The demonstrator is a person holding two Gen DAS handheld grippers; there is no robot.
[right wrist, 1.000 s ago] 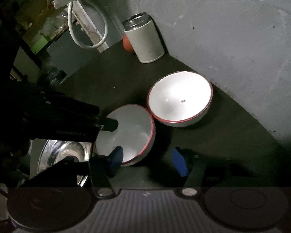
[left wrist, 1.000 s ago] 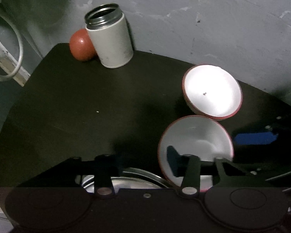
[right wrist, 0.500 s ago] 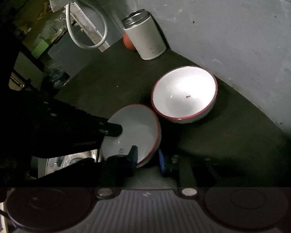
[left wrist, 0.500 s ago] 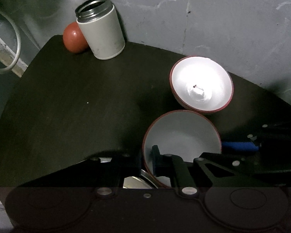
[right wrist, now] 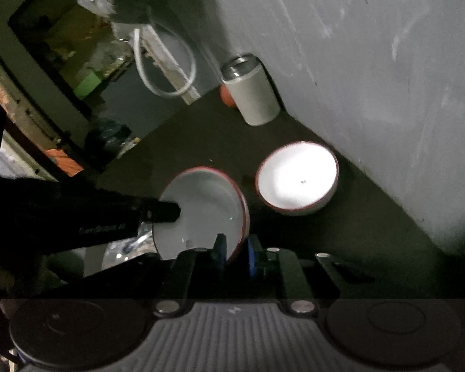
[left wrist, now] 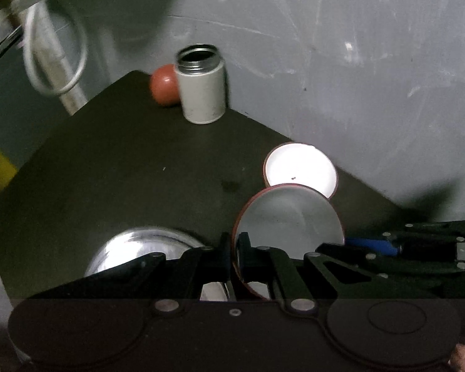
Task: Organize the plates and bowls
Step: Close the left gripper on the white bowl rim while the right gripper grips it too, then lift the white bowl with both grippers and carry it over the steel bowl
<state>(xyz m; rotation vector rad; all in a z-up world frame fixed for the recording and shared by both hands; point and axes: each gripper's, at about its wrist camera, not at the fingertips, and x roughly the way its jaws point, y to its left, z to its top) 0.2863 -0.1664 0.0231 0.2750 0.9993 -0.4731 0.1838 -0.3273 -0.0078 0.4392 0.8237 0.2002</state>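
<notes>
left tool grips near bowl | right tool pinches same rim | steel plate left-view clearest

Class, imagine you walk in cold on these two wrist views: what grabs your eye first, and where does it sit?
First, the red-rimmed white bowl tilted at the centre, its rim pinched on opposite sides by the left claw and the right claw. Next, a second, brightly lit bowl standing on the dark table near the grey wall. At the table's far corner stands an open white canister with a red ball beside it.
</notes>
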